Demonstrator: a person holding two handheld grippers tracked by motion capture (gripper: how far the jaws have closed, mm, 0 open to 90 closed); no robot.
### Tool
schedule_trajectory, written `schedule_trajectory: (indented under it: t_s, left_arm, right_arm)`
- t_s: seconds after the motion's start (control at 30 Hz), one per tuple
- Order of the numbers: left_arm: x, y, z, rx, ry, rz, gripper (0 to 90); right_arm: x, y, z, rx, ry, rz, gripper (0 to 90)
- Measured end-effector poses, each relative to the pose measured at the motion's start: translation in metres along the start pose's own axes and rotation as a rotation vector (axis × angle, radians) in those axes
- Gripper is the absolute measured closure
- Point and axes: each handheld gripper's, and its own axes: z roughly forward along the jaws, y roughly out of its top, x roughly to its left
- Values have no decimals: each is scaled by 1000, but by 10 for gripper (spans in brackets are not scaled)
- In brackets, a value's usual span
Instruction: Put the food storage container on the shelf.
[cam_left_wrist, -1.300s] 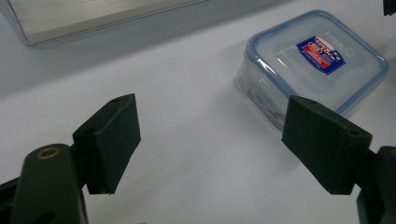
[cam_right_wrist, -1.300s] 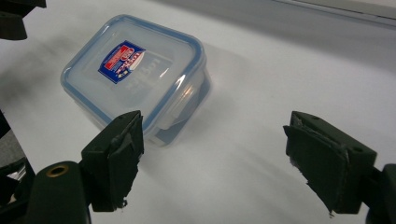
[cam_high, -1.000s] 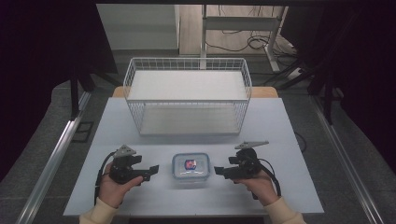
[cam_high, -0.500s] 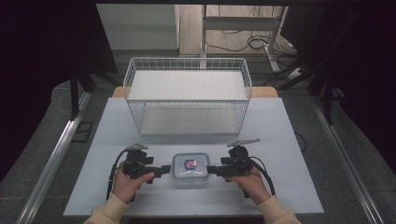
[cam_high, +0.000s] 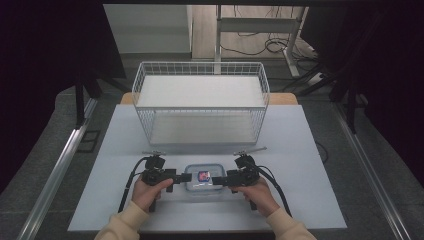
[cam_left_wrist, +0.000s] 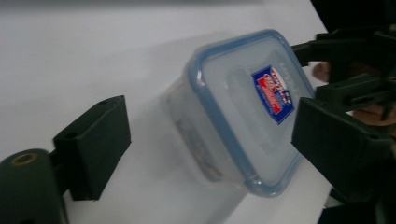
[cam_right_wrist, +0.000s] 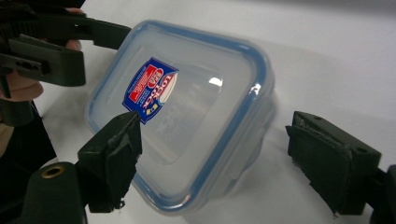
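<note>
From above: pale grey table (cam_high: 310, 150) on a grey floor, dark curtains to either side, cables and a metal stand leg behind; white wire basket (cam_high: 200, 107) at the far middle of the tabletop, well apart from the work. Clear plastic food container (cam_high: 202, 179) with blue-rimmed lid and red-and-blue label, at the near middle of the table, lid on. Left gripper (cam_high: 184, 178) at the container's left end, right gripper (cam_high: 219, 181) at its right end, each held in a hand with a cream sleeve. Left gripper view: container (cam_left_wrist: 243, 112) lying on white tabletop, this gripper's two black jaws standing wide, one each side of the near end, pads not pressing; its jaws have just been closing a little. Right gripper (cam_left_wrist: 345, 70) beyond the far end. Right gripper view: container (cam_right_wrist: 182, 112) between widely parted jaws, one jaw over the lid's corner, the other clear of the wall; nothing gripped. Left gripper (cam_right_wrist: 70, 39) at the far end.
</note>
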Motion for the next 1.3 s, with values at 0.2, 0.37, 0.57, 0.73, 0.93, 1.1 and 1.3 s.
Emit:
schedule_trajectory:
  t_s: [0.2, 0.37, 0.57, 0.73, 0.93, 1.1, 1.3]
  left_arm:
    - [-1, -3, 5, 20, -49, -16, 244]
    - [-3, -5, 5, 31, -68, -37, 302]
    - [3, -7, 8, 32, -87, -97, 394]
    - [5, -9, 5, 21, -101, -111, 440]
    - [1, -11, 2, 14, -90, -85, 462]
    - [-7, -15, -1, -8, -62, -62, 475]
    - [-8, -18, -2, -27, -67, -67, 487]
  right_arm:
    - [-1, -3, 7, 1, 32, 25, 209]
    - [-3, -3, 4, -8, 67, 77, 252]
    - [-7, -5, 2, -2, 83, 118, 325]
    - [-13, -6, -2, -14, 117, 156, 399]
    - [-12, -9, -5, -31, 119, 150, 428]
    - [-8, -12, -9, -52, 107, 132, 453]
    - [-4, -15, -11, -67, 97, 138, 464]
